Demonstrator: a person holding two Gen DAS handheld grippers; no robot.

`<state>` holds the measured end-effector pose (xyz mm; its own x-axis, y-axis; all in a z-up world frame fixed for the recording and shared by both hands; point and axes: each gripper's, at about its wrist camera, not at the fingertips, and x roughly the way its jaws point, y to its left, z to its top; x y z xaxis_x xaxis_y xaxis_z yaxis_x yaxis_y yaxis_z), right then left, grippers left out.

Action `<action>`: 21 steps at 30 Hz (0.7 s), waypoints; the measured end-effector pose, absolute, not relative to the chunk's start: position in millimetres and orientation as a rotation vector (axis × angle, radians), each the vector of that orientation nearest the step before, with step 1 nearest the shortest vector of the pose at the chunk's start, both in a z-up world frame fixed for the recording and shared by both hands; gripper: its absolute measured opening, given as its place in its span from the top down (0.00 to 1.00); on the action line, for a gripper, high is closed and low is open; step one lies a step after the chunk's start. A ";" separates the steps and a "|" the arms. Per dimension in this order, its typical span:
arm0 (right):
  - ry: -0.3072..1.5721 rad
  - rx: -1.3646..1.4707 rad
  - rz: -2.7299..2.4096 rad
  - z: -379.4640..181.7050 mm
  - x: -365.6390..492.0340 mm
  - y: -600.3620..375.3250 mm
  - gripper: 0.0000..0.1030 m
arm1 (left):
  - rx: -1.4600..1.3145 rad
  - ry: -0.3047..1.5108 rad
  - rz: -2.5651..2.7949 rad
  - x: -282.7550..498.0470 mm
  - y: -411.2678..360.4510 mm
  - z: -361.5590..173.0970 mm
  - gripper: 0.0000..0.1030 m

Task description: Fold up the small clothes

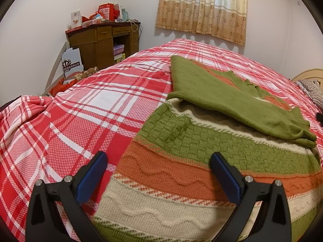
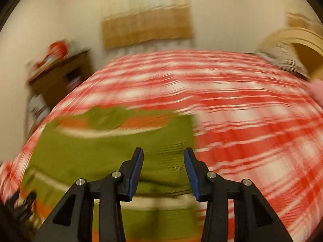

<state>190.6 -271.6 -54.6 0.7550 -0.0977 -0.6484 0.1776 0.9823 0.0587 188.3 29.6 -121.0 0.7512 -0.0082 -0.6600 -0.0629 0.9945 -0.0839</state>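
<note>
On the left, the left gripper (image 1: 158, 166) hangs with jaws spread wide and empty above the near left edge of the green, orange and cream striped knitted sweater (image 1: 201, 157), which lies on the red and white plaid bedspread (image 1: 90, 109) with a green sleeve (image 1: 232, 100) folded across it. To the right, the right gripper (image 2: 164, 171), jaws parted and holding nothing, hovers over the sleeve; that view is blurred. A neat fold likely needs both grippers pinching matching hem corners evenly.

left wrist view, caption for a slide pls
Open left claw above a striped knit sweater on a red plaid bed.
</note>
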 end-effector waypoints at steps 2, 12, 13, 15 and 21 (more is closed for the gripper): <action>0.760 0.092 -0.107 -72.9 201.5 -253.9 0.58 | -0.104 0.720 0.029 187.9 28.8 -121.2 0.00; 0.904 0.084 -0.160 -83.3 163.4 -253.9 0.55 | -0.107 0.720 0.028 187.3 28.7 -119.8 0.00; 0.866 0.094 -0.137 -74.8 147.4 -257.1 0.55 | -0.107 0.720 0.027 187.2 28.7 -119.7 0.00; 0.791 0.111 -0.122 -54.0 106.0 -261.4 0.55 | -0.106 0.721 0.027 187.4 28.4 -119.7 0.00; 0.665 0.114 -0.132 -18.3 -0.3 -279.8 0.54 | -0.098 0.748 -0.020 185.0 31.4 -117.9 0.00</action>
<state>-0.3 -279.8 -18.3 0.7789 -0.0852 -0.6213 0.1579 0.9854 0.0629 185.0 31.4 -117.9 0.7332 -0.0535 -0.6779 -0.0163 0.9952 -0.0962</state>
